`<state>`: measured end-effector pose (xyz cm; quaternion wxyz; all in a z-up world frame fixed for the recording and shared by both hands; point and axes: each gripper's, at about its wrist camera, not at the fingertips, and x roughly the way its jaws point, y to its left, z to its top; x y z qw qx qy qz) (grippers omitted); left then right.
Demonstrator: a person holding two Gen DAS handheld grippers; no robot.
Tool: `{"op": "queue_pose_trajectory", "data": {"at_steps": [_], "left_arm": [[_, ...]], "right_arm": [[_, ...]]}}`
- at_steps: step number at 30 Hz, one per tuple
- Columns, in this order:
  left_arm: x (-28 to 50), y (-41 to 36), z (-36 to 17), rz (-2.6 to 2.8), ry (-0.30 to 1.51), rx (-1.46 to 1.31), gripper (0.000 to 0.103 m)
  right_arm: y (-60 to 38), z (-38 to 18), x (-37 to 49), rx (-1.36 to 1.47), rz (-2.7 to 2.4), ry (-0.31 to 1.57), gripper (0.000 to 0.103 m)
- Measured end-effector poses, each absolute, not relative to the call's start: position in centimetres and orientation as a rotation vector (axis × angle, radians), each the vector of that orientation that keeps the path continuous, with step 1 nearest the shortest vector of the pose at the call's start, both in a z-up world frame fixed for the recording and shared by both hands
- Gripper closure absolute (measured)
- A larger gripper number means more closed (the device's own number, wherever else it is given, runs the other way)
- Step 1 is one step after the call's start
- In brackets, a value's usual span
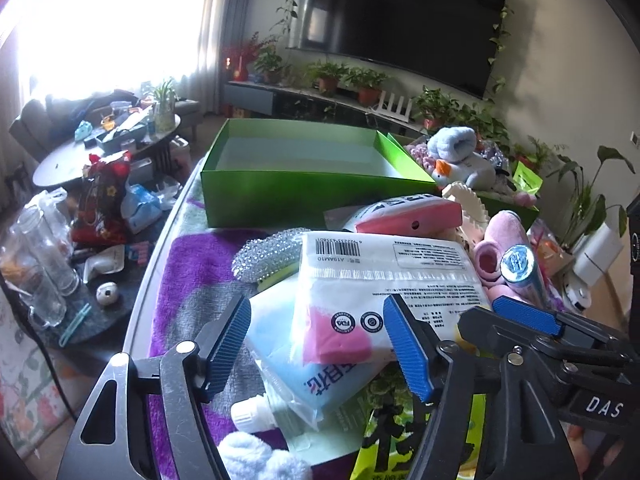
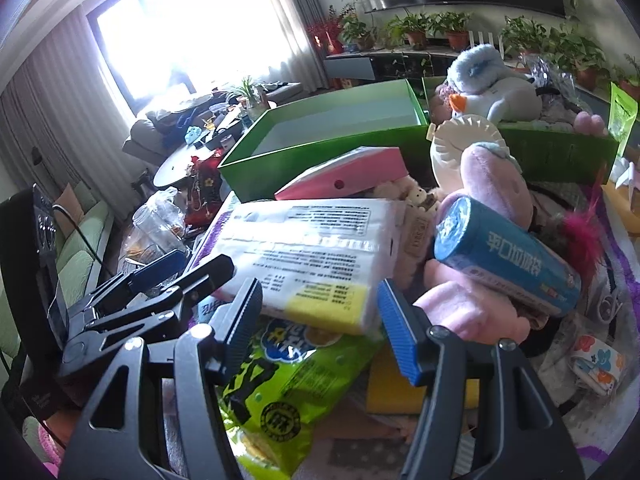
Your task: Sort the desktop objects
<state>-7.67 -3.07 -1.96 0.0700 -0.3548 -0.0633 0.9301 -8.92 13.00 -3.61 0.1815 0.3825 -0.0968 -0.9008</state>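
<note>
A white sponge pack (image 1: 384, 272) with a pink and a yellow block lies on top of the pile. My left gripper (image 1: 318, 346) stands around its pink end; the left pad (image 1: 228, 344) is clear of it, so the gripper is open. My right gripper (image 2: 320, 320) is shut on the yellow end of the sponge pack (image 2: 316, 248). Each gripper also shows in the other view: the right gripper (image 1: 480, 310) and the left gripper (image 2: 206, 260). Behind the pile stands an open green box (image 1: 304, 196), nothing in it.
Under the pack lie a blue packet (image 1: 304, 372) and a green snack bag (image 2: 292, 384). A blue roll (image 2: 508, 264), pink plush (image 2: 496, 184), a pink-edged box (image 2: 352, 172) and a plush duck (image 2: 492, 92) crowd the right. A second green box (image 2: 560, 152) is full.
</note>
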Motion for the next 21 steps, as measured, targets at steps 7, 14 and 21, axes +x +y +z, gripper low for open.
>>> {"op": "queue_pose_trajectory", "data": {"at_steps": [7, 14, 21], "left_arm": [[-8.8, -3.2, -2.5, 2.764, -0.216, -1.092, 0.034], [-9.2, -3.2, -3.0, 2.704, -0.256, -1.093, 0.038], [-8.9, -2.3, -2.9, 2.649, -0.252, -1.079, 0.051]], "right_arm": [[12.9, -3.8, -9.8, 1.094, -2.527, -0.293, 0.041], [12.6, -4.0, -10.3, 1.095, -2.517, -0.255, 0.041], [12.4, -4.3, -10.2, 1.112, -2.552, -0.185, 0.059]]}}
